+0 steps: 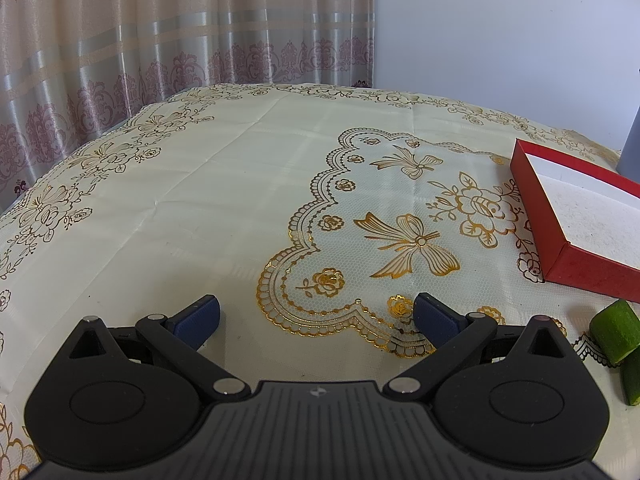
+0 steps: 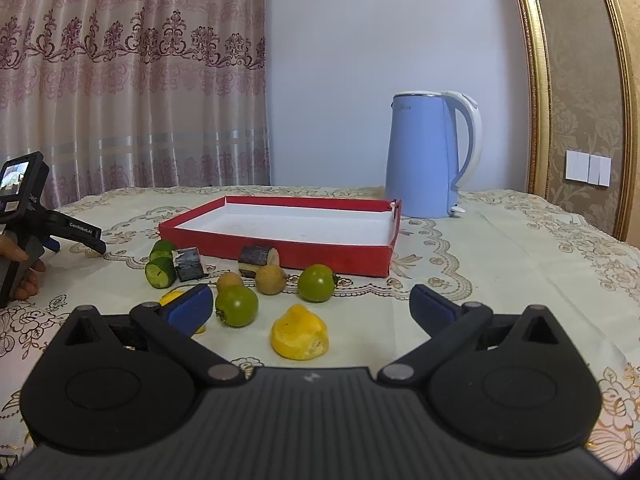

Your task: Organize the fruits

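The red tray stands empty on the bench, and all the fruit lies loose in front of its near wall, so the work looks to be at its very start: the step in hand is most likely the first pick. The right gripper hovers low over the cloth with its fingers spread wide and nothing between them. The yellow fruit piece lies just ahead of it, almost in the gap, so this seems the natural first thing to take. To do it well, the gripper should go down straight, with one finger on each side of the piece, and close gently, because the flesh looks soft and torn at one end. A green tomato sits close at 10 o'clock from the yellow piece; the left finger should not push it, since it can roll. Another green tomato lies at 12 o'clock, and two brown round fruits lie between them, nearer the tray. The cucumber pieces are further off at 10 o'clock. The left gripper is well apart, over bare cloth, its fingers also released and empty. The blue kettle stands behind the tray, out of the way.
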`<action>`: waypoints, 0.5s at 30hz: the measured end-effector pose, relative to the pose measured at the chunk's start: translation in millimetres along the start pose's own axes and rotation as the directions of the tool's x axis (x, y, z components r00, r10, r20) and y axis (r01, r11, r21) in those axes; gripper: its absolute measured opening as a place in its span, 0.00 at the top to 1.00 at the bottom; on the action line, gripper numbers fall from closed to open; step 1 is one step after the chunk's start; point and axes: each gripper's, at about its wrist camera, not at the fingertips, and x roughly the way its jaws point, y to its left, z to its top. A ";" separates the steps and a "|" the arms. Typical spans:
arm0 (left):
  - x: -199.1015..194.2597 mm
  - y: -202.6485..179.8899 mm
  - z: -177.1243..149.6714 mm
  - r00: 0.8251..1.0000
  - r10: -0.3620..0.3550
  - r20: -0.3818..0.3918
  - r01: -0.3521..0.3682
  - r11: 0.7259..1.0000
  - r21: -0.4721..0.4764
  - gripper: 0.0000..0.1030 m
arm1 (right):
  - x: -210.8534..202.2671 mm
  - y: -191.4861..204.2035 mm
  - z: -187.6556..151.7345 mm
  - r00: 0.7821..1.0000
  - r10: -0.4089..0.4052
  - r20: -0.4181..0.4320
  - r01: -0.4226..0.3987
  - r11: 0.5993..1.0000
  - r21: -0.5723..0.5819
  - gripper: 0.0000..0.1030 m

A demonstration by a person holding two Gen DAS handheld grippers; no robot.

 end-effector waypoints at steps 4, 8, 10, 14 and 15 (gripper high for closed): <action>-0.1 -3.0 -1.2 0.999 -0.014 -0.036 0.013 1.000 -0.025 0.00 | -0.1 -2.4 0.4 1.000 -0.002 -0.013 0.002 1.000 -0.014 0.00; -14.0 -13.9 -5.2 0.993 -0.121 0.012 0.122 0.992 -0.024 0.01 | 8.3 -1.1 6.3 0.998 0.009 -0.059 -0.012 0.998 -0.062 0.00; -23.5 -23.6 -8.2 0.989 -0.144 0.027 0.144 0.990 0.014 0.04 | 14.1 -0.2 8.6 0.997 0.006 -0.072 -0.012 0.997 -0.078 0.00; -26.9 -48.3 -8.0 0.976 -0.217 0.030 0.214 0.974 0.077 0.54 | 26.0 6.5 10.3 0.994 0.016 -0.108 -0.028 0.994 -0.110 0.00; -27.6 -54.3 -7.1 0.970 -0.242 0.017 0.240 0.967 0.085 0.58 | 28.6 7.8 10.5 0.993 0.018 -0.119 -0.032 0.993 -0.117 0.00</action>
